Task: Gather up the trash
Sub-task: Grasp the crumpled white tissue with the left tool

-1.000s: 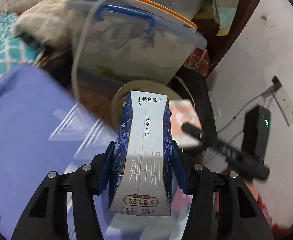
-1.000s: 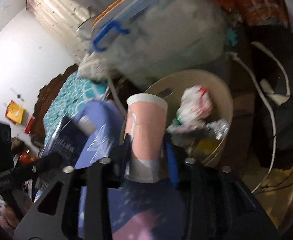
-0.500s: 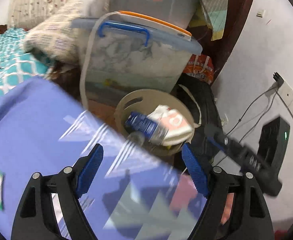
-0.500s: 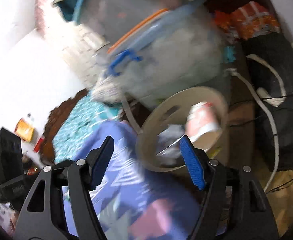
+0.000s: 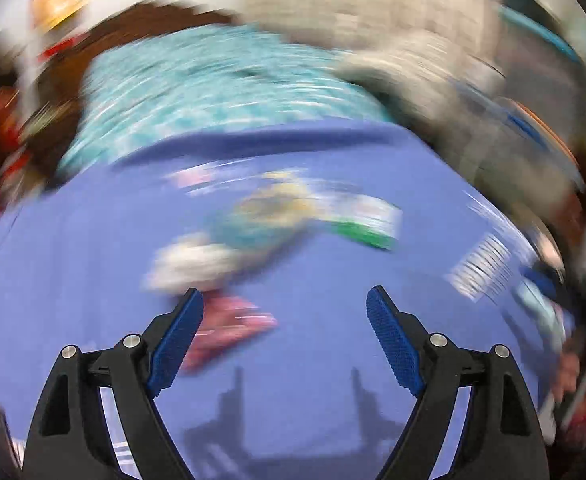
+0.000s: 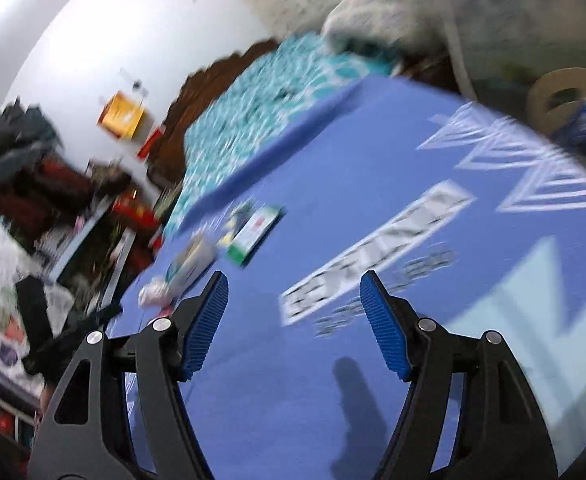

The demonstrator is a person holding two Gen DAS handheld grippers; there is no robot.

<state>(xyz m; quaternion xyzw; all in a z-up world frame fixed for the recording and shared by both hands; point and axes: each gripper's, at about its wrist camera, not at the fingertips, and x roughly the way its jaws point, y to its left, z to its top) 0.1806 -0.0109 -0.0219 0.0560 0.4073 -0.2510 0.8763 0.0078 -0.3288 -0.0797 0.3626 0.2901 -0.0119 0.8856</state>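
The left gripper [image 5: 285,336] hangs over a blue mat [image 5: 313,360], its blue-padded jaws spread wide with nothing between them. Just beyond its left finger lies a pink wrapper [image 5: 229,330], and farther out a blurred cluster of trash: a crumpled white piece [image 5: 191,262], a teal and yellow packet [image 5: 269,216], and a green-and-white box [image 5: 369,220]. The right gripper [image 6: 293,320] is likewise parted and empty above the same mat [image 6: 333,400]. Far left of its fingers sit a crumpled white wad [image 6: 155,295], a pale packet [image 6: 191,262] and the green-and-white box [image 6: 255,234]. At the far right edge, off the mat, stands a beige round bin [image 6: 565,92] with blue and white rubbish in it. White printing on the mat is too smeared to read, as are the labels on the trash.
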